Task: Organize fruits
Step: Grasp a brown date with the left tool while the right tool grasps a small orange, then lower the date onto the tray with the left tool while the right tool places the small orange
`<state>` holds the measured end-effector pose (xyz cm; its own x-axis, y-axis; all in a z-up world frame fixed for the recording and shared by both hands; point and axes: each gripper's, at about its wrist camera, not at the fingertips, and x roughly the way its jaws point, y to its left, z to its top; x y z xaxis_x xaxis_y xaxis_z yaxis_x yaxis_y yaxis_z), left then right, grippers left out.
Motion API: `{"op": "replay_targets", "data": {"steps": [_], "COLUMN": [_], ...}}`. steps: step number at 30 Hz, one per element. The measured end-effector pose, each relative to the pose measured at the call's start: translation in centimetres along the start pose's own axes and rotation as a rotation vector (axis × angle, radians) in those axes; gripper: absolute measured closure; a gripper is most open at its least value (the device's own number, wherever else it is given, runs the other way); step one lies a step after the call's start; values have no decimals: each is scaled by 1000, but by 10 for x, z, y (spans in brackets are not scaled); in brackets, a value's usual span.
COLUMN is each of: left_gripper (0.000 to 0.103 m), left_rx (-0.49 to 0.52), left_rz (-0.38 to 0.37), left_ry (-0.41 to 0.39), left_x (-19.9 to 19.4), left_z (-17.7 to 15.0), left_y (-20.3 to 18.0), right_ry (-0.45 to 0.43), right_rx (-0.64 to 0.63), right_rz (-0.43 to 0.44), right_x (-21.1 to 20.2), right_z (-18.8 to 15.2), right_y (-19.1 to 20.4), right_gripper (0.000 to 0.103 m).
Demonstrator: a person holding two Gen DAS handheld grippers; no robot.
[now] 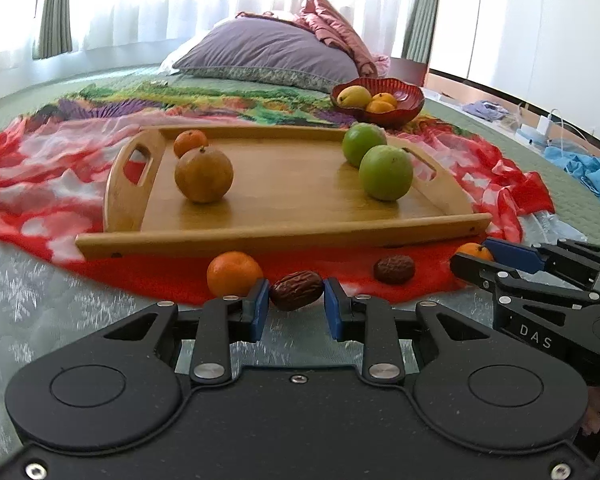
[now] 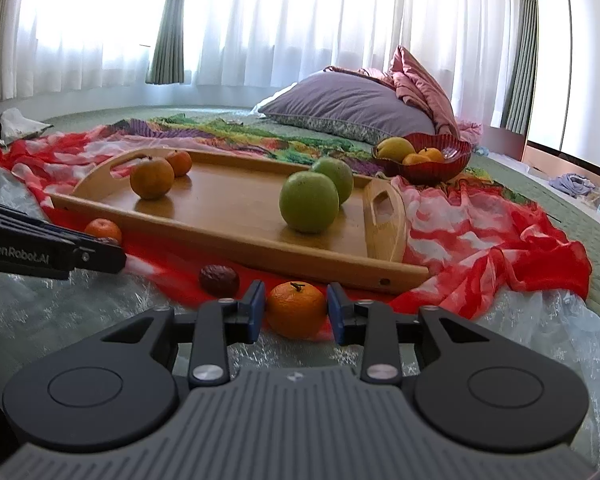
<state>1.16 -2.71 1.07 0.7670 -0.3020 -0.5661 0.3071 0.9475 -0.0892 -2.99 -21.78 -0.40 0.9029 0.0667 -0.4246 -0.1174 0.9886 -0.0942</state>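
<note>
Two pinches at once on the red cloth (image 1: pixel 308 268) before the wooden tray (image 1: pixel 284 236): our left tool (image 1: pixel 296 300) clamps the wrinkled, light, squashy date (image 1: pixel 297 295) across its middle, our right tool (image 2: pixel 296 312) the firmer, smooth-skinned mandarin (image 2: pixel 297 310) at its widest girth

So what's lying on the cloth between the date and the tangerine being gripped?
A second dark red date, alone on the red cloth, clearest in the left wrist view.
</note>
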Motion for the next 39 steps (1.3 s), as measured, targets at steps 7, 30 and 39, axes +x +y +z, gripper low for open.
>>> {"op": "replay_targets", "data": {"steps": [7,30,39], "left_gripper": [75,75,75], "left_rx": [-1,-55,-146], "left_rz": [7,-17,-22], "left_ry": [-48,-42,86], "left_x": [2,51,112], "left_z": [22,122,151], "left_y": [1,38,62], "right_ry": [-36,-55,166], "right_rx": [-1,88,217], "right_rz": [11,69,121], "right_x": [2,69,144], "right_z": [17,114,151], "right_y": [3,-4,-17], "right_gripper": [65,67,67]}}
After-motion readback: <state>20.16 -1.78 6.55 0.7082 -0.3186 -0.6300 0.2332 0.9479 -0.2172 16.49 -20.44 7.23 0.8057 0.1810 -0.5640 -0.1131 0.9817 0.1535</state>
